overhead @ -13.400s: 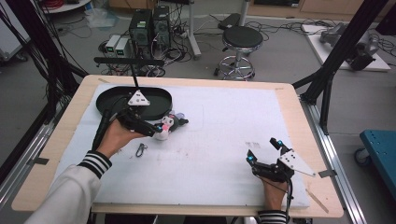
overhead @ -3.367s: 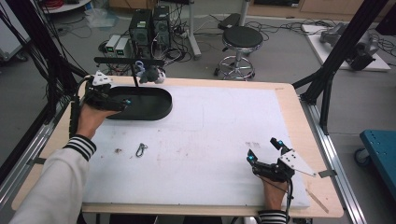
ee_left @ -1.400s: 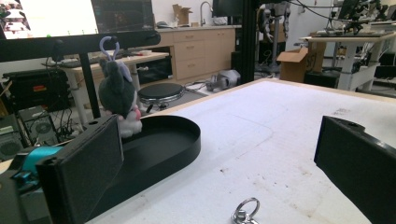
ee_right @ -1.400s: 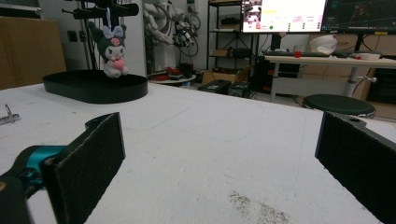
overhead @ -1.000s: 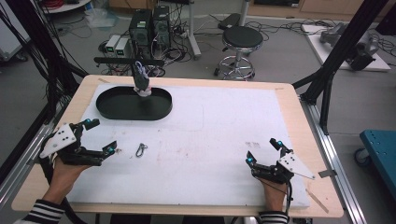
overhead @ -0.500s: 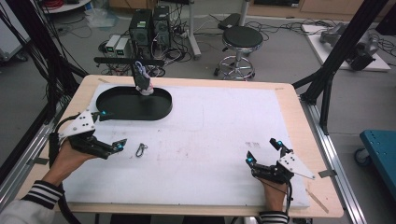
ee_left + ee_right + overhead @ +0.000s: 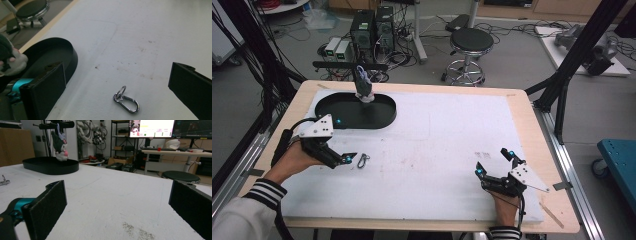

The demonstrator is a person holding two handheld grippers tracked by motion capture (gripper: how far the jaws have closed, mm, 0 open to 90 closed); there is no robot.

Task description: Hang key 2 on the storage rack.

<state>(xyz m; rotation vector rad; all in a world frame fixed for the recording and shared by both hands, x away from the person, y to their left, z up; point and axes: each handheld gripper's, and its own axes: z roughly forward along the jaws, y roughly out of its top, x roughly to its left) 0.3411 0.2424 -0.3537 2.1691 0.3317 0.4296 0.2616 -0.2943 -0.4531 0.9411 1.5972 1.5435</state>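
A small silver carabiner with a key ring lies on the white table cover at the left. My left gripper stands open just left of it, low over the table, and the clip lies ahead between the jaws without touching them. A dark plush toy hangs from a black bar over the black oval tray. My right gripper rests open and empty at the front right.
The table's wooden border frames the white cover. A thin wooden stick lies near the front right corner. Black frame posts rise at the right and left. A stool and computer cases stand on the floor beyond.
The plush, earlier on the table in my left gripper, now hangs from the bar. The left gripper came back to the front left, then moved right up to the carabiner. The right gripper stayed put.
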